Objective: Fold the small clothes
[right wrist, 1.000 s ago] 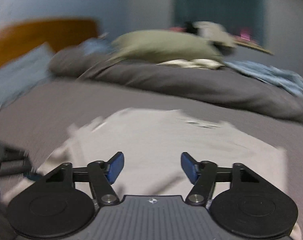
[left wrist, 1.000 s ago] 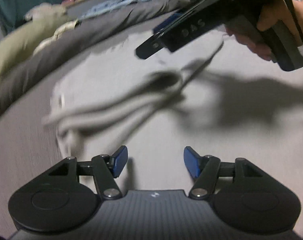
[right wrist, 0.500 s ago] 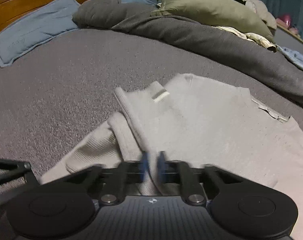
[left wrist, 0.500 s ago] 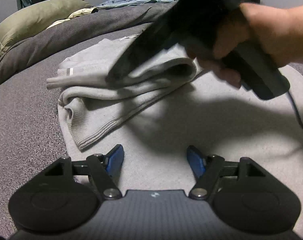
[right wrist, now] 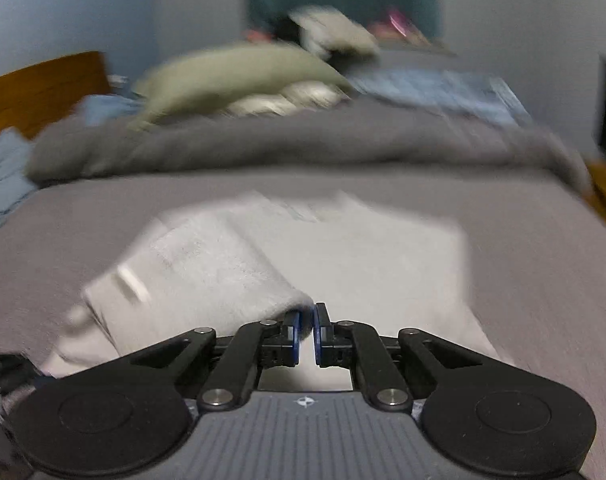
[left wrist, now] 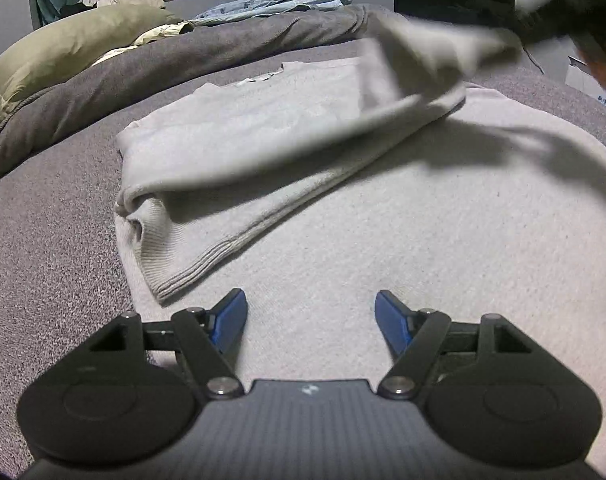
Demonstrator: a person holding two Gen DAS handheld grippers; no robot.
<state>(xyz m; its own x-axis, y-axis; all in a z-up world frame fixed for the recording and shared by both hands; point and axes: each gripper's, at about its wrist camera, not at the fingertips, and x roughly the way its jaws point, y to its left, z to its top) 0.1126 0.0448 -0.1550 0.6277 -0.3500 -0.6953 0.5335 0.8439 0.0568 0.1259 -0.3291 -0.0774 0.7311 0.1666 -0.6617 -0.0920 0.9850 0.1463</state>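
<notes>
Left claw (left wrist: 310, 322): released, low over sweater (left wrist: 423, 240) hem, nothing between pads. Sweater: flat on bed (left wrist: 43, 248), side already folded in. Right claw (right wrist: 307, 330): pinching sleeve (right wrist: 207, 272), jaws easing open slightly, sleeve lifted. Carry sleeve across body, lay flat, edge parallel to fold; release only after fabric settles. Duvet (left wrist: 143, 68) beyond.

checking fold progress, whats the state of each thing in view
sweater: lying flat on the bed, one sleeve lifted
sleeve: lifted, pinched at its cuff end
right hand-held gripper: clamped on the sleeve, jaws easing open slightly
left hand-held gripper: open, empty, over the sweater
bed: grey cover, duvet bunched up behind
</notes>
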